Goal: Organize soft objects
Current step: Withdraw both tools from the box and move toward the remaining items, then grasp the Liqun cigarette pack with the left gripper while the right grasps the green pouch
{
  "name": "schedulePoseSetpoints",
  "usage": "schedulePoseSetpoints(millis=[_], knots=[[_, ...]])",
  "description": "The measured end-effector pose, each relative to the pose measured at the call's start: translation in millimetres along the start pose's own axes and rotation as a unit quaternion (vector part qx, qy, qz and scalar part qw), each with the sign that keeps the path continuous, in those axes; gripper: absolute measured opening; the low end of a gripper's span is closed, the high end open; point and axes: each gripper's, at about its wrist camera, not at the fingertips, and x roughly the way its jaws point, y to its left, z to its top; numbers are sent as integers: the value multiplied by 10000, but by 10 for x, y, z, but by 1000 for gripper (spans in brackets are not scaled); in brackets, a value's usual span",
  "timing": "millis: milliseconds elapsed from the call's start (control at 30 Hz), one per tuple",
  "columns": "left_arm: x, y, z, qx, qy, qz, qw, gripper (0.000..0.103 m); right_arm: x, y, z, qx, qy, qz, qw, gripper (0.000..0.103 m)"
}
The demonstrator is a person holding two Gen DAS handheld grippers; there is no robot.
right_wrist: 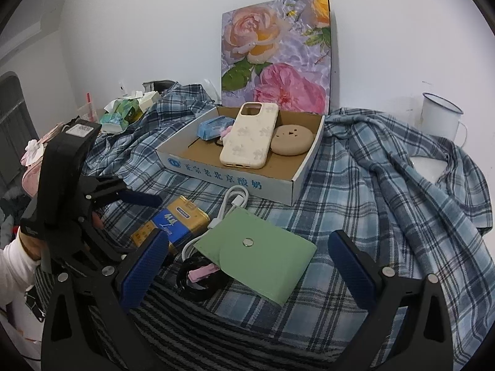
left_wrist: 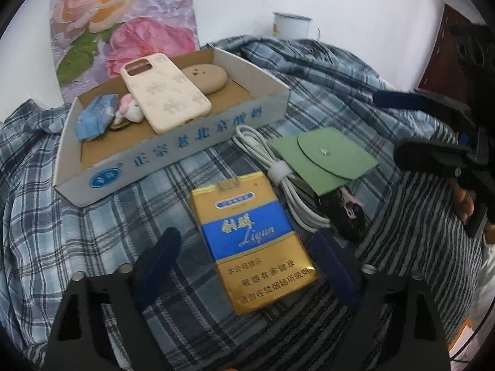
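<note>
Blue-padded fingers (left_wrist: 161,262) of the left gripper (left_wrist: 247,266) stood spread on either side of a gold-and-blue cigarette pack (left_wrist: 253,244), which lay flat on the plaid shirt (left_wrist: 77,232) between them with a gap at each pad, so nothing was pinched. Just beside the pack, toward the right, a coiled white cable (left_wrist: 278,173) ran partly under a green snap pouch (left_wrist: 324,157), and a black hair tie with a pink clip (left_wrist: 349,213) lay against the pouch's near edge. From the right wrist view, the right gripper (right_wrist: 247,262) was likewise spread wide and empty, with the green pouch lying between its fingers but touching neither. Beyond these things sat an open cardboard tray (left_wrist: 173,157) holding a cream phone case (left_wrist: 164,92) that leaned across a tan round pad (left_wrist: 207,77), a small pink-and-white plush (left_wrist: 130,111) and a blue tissue packet (left_wrist: 92,117). Behind the tray a floral box (right_wrist: 275,52) stood upright against the white wall, and a white enamel mug (right_wrist: 439,117) sat well apart at the far right.
</note>
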Motion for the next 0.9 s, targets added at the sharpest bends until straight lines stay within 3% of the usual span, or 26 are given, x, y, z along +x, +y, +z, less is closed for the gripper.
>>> schedulePoseSetpoints(millis=[100,500,900], knots=[[47,-55,-12,114,114,10,9999,68,22,0,-8,9,54,-10,10000,103],[58,-83,-31,220,133,49,9997,67,124,-26,-13,25,274,-30,9996,103],[18,-44,-32,123,31,-60,9999,62,434,-9,4,-98,1002,40,9949,103]])
